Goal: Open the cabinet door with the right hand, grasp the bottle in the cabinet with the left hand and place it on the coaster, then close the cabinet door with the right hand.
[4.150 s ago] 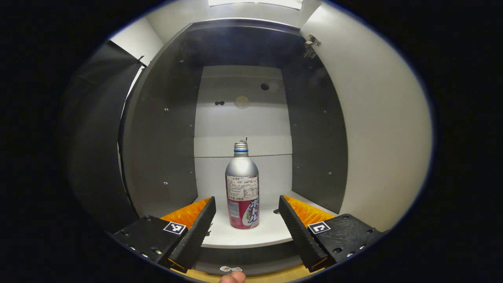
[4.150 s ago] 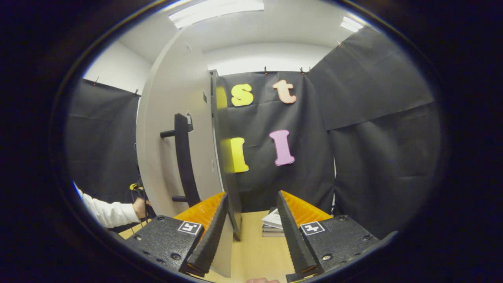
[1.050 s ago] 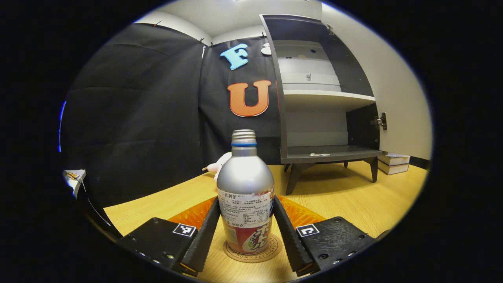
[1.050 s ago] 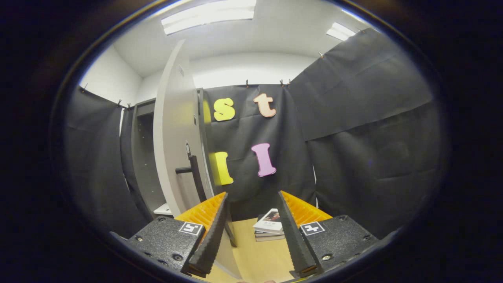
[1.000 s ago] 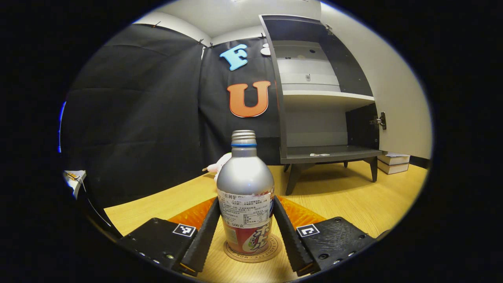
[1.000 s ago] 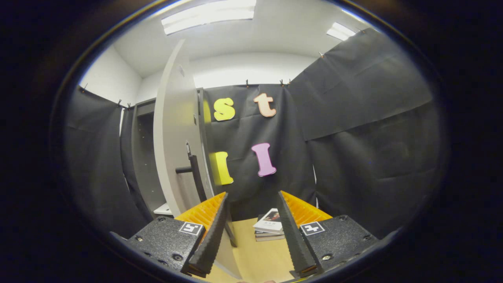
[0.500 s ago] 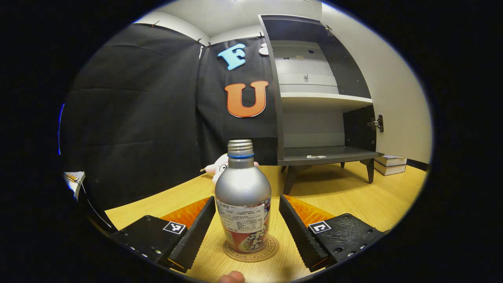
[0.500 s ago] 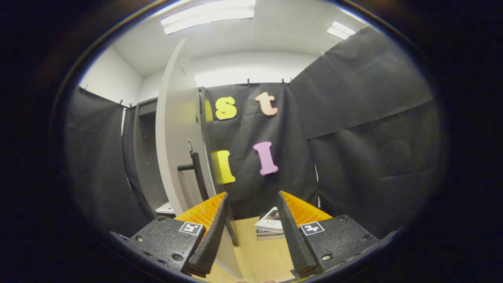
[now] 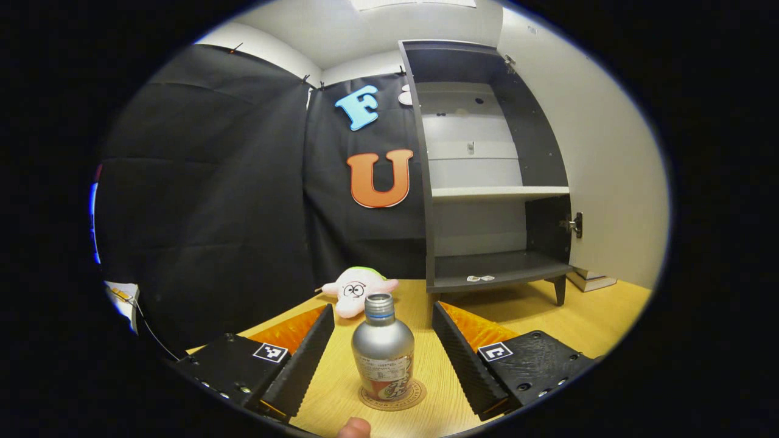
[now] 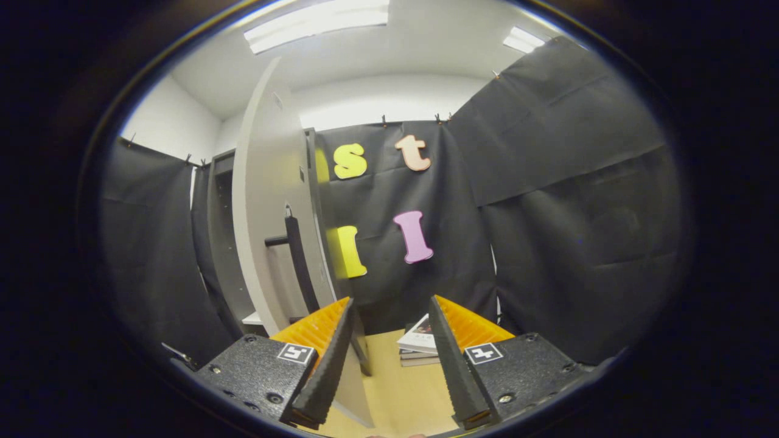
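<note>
Your left claw (image 9: 383, 350) released, bottle (image 9: 383, 356) upright on coaster (image 9: 392, 398) between its fingers untouched, your right claw (image 10: 389, 347) released, cabinet door (image 10: 268, 201) ahead-left

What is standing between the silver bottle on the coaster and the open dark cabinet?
In the left gripper view, a pink plush toy sits on the wooden table between the silver bottle and the dark cabinet.

The bottle (image 9: 383, 354) is showing a silver body with a blue ring under the neck and a red-and-white label low down. The coaster (image 9: 391, 396) is looking tan with a dark printed ring. The desk (image 9: 584, 319) is glowing pale yellow wood grain. The cabinet (image 9: 487, 182) is showing dark grey walls and white shelves; its door (image 10: 268, 201) is gleaming pale grey, handle (image 10: 298, 261) black. The plush toy (image 9: 356, 289) is sitting pink and white.
</note>
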Demonstrator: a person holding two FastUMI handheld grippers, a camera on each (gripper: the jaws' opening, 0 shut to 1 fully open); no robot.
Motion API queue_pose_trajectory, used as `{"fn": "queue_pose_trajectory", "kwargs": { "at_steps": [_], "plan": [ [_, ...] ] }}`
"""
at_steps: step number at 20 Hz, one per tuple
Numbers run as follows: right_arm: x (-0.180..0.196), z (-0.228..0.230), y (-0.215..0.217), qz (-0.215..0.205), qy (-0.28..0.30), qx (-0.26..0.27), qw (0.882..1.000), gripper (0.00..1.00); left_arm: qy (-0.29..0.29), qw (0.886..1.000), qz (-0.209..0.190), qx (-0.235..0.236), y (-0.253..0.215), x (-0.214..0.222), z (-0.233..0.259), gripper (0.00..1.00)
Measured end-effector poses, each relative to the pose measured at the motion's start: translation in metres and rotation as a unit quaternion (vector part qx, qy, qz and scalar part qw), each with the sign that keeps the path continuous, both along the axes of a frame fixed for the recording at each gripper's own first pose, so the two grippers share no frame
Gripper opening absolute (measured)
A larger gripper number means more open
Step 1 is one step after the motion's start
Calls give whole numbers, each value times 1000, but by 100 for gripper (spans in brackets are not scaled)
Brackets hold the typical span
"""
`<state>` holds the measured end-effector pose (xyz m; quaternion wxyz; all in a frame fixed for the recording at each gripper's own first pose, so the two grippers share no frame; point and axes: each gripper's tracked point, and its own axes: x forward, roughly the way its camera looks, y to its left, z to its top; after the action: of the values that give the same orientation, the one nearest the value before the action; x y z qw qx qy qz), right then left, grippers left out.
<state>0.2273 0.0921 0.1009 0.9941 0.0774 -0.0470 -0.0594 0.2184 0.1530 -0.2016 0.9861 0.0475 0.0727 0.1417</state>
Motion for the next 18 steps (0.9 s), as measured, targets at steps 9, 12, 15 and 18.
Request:
{"fn": "queue_pose_trajectory", "kwargs": {
  "at_steps": [9,12,15,18],
  "plan": [
    [12,-5,8,36,-2,-29,999,76,-7,999,-33,0,-42,-4,116,97],
    [18,-2,10,43,-9,-39,998,76,-12,998,-56,-1,-67,-1,151,98],
    [18,2,17,61,-15,-44,997,77,-17,996,-85,-14,-90,1,184,97],
    [21,0,25,86,-8,-53,995,76,-26,995,-98,-26,-102,-2,208,96]
  ]
}}
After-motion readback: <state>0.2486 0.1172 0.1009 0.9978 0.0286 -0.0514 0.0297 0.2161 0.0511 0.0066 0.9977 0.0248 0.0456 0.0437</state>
